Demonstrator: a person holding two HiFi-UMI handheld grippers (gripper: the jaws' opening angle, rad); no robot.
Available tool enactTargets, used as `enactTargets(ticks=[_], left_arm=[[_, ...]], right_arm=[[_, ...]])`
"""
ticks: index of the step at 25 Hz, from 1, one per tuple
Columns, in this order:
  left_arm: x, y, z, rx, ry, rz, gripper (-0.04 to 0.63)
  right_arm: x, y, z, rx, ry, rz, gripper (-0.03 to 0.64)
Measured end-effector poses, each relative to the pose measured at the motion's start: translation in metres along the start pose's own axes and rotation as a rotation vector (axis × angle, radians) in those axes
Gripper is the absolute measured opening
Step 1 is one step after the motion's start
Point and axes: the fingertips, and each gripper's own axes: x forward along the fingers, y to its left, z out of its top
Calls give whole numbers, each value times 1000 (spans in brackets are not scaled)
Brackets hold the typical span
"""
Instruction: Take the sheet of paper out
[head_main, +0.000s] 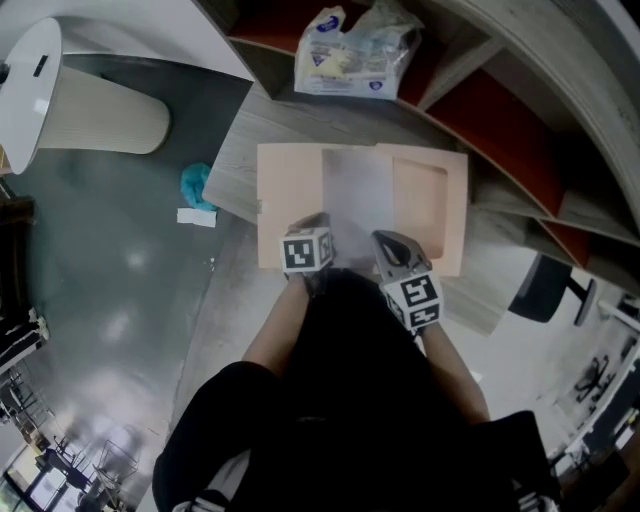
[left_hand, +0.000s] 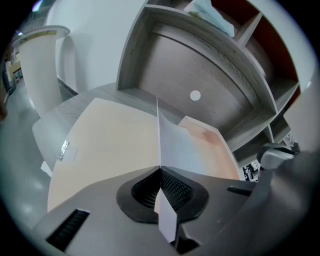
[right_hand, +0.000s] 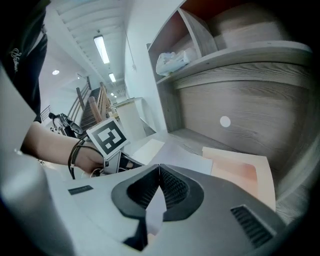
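Observation:
An open peach folder (head_main: 290, 195) lies on the wooden desk (head_main: 240, 140). A pale sheet of paper (head_main: 357, 195) rests across its middle. My left gripper (head_main: 322, 222) and right gripper (head_main: 387, 243) both pinch the sheet's near edge, side by side. In the left gripper view the sheet (left_hand: 177, 145) stands edge-on, clamped in the shut left gripper (left_hand: 160, 170), with the folder (left_hand: 110, 140) beneath. The right gripper view has the right gripper (right_hand: 159, 169) shut on the sheet (right_hand: 180, 157); the folder's right half (right_hand: 245, 172) lies beyond, and the left gripper's marker cube (right_hand: 106, 137) is beside it.
A plastic bag of goods (head_main: 355, 50) sits in the shelf unit behind the desk. On the floor to the left are a teal object (head_main: 197, 185) and a white round stand (head_main: 60, 95). A black chair (head_main: 545, 290) is at the right.

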Motion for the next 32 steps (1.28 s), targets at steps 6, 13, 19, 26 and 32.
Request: enactTargets(ticks=[6,13,19,26,32], left_arm=[[-24,0,8,25,-43,37,44],[-55,-6,3,37,-60,74,44],[-80,-17,13,130,-106,120,44],[-105,-29,18,217,-138,131,44],[-112,-30,23,323,-148,177,44]], right_arm=[[9,-2,5,7,-14,50,17],[25,-1,10,-19,-25,126,17],[34,-11,4,-35,-60,175,18],[52,-29,-12,-71,-35,200,18],[63,-43,-2,-97,-50,165,20]])
